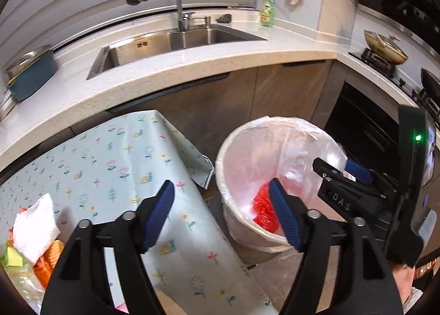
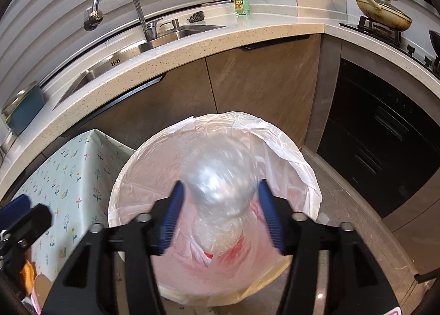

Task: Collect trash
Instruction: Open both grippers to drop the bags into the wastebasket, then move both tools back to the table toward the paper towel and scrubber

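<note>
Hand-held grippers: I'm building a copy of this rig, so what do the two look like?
Both match. The left hand-held gripper and the right hand-held gripper have glossy black plastic linkage arms with silver pivot bolts and ribbed blue finger pads. Seen from the left wrist view, the right one's body bears white letters "DAS" and carries a black mount with a lit green lamp.

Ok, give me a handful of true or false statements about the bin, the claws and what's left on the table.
1. The bin has a plastic liner. True.
2. The right claw is clamped on the clear plastic bag. False: its pads stand apart from the blurred bag above the bin.
3. Something red lies inside the bin. True.
4. The left claw grips a tissue. False: it is open and empty; a white tissue lies on the table.
5. The tablecloth is plain white. False: pale blue with flowers.
</note>
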